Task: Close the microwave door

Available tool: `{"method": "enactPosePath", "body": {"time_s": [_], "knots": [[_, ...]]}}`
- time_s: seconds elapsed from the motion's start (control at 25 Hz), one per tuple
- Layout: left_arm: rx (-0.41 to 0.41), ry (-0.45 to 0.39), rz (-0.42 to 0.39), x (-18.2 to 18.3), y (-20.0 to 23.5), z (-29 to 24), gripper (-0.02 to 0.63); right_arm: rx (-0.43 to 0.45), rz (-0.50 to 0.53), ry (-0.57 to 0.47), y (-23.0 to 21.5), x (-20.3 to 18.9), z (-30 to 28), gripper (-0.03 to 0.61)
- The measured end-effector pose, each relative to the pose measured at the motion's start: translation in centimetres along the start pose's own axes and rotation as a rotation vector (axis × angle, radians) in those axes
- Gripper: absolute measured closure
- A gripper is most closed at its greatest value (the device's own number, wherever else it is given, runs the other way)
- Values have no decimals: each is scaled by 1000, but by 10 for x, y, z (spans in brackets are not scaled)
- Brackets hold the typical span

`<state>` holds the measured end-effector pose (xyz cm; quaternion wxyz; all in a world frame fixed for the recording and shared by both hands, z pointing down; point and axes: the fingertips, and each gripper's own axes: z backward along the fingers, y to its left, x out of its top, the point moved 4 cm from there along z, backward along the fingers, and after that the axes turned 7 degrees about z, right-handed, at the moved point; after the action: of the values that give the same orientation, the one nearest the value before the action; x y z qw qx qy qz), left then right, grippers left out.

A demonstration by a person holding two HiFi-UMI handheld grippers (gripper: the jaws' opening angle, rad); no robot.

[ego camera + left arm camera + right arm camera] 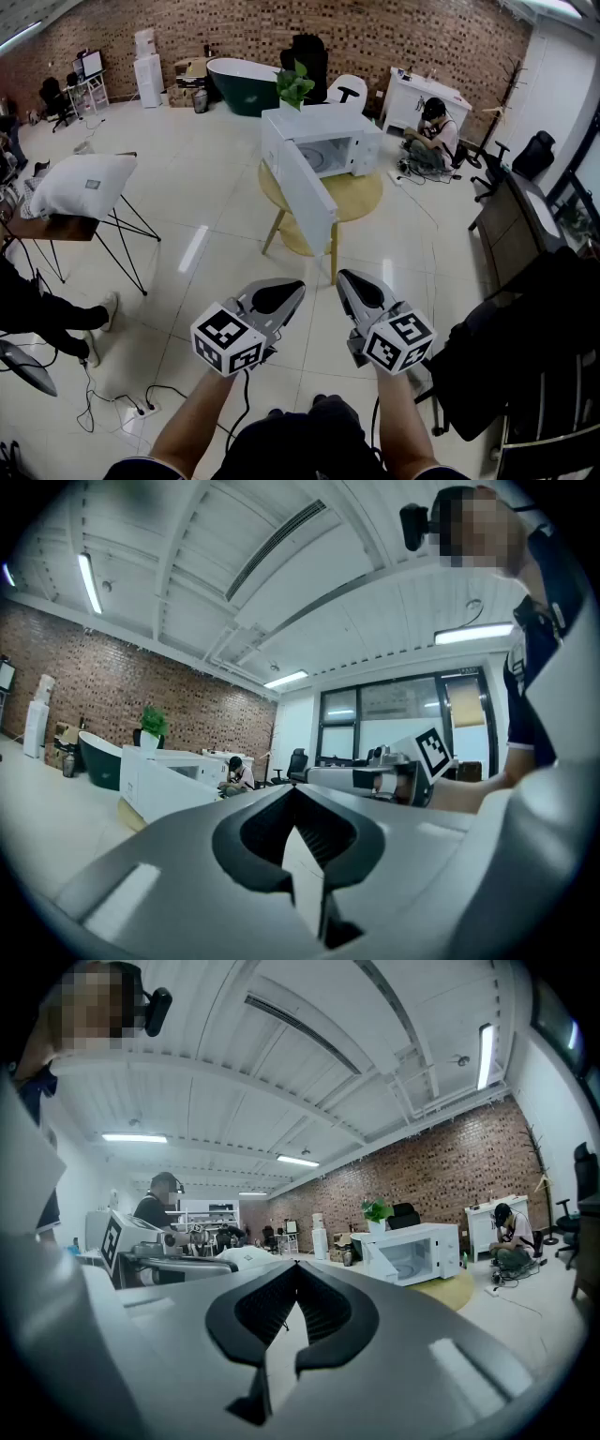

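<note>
The white microwave (328, 139) stands on a round yellow table (361, 197) a few steps ahead, and its door (305, 192) hangs wide open towards me. Both grippers are held low in front of me, well short of the table and touching nothing. My left gripper (289, 287) is shut and empty, and so is my right gripper (348, 278). In the left gripper view the shut gripper (293, 793) points past the microwave (173, 778) at far left. In the right gripper view the shut gripper (296, 1267) sits left of the microwave (417, 1252).
A pillow (82, 184) lies on a wire-legged stand at left. A dark bathtub (240, 84) and a plant (295, 84) are behind the microwave. A person (433, 134) sits on the floor by a white desk (422, 92). Cables (127, 403) trail lower left; a black chair (525, 375) stands right.
</note>
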<state>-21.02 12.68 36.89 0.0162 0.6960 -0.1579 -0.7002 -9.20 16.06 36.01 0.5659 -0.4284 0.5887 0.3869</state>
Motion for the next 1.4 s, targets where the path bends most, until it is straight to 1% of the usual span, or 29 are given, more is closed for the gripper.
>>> {"method": "enactPosePath", "body": {"time_s": [0.28,0.36,0.48,0.76,0.84,1.0,1.08,1.24,1.4], "knots": [[-12,11,-22,3,23,-33,603,-10,-6,-1,-34,-4,-23,577],[-6,12,-25,3,33,-46,603,-14,10,5,-49,-8,-33,577],[25,13,-30,4,52,-69,603,-7,43,20,-75,-12,-53,577],[141,27,-33,3,103,-120,603,68,26,27,-132,-11,-90,577],[161,45,-45,-3,115,-134,603,81,28,29,-147,-11,-94,577],[188,89,-94,-11,140,-158,602,92,42,35,-170,-9,-100,577],[202,108,-90,-17,151,-165,603,95,43,39,-175,-9,-100,577],[195,127,-72,-24,175,-185,603,85,39,53,-192,-12,-109,577],[132,156,-83,-22,183,-202,603,54,33,71,-209,-14,-119,577]]}}
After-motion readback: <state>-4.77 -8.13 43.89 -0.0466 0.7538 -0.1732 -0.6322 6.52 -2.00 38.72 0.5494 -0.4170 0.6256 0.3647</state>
